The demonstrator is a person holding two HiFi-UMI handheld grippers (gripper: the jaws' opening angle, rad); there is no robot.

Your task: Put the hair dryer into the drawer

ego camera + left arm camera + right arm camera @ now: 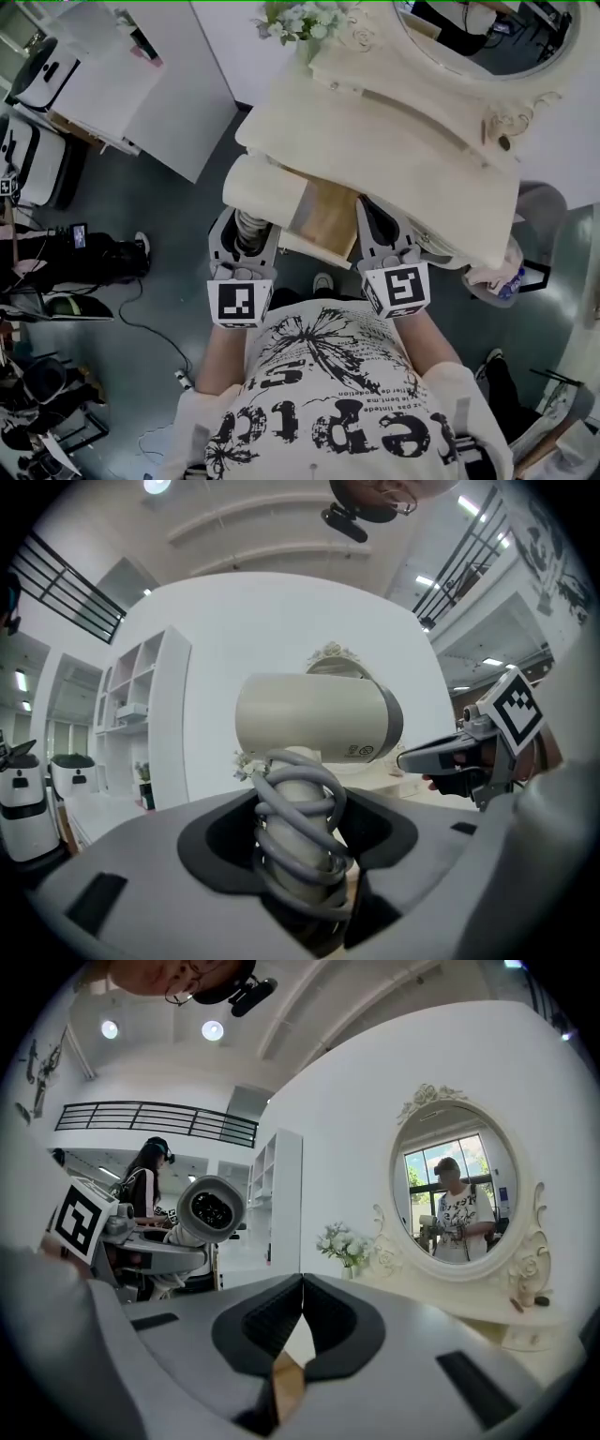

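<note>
The cream hair dryer [264,190] hangs just left of the open drawer [330,217] of the cream dressing table [394,131]. My left gripper [247,236] is shut on its handle, which has a grey cord wound round it [298,829]. In the left gripper view the dryer's barrel [314,719] lies crosswise above the left gripper [300,808]. My right gripper [371,221] is over the drawer's right side, shut with nothing held. In the right gripper view the right gripper [302,1288] has its jaws together, and the dryer's rear grille [210,1208] shows to the left.
An oval mirror [455,1190] and a vase of white flowers [342,1243] stand on the table top. A white cabinet [141,84] and white machines [37,80] are at the left, with cables on the grey floor [131,309]. A bin [502,274] sits at the right.
</note>
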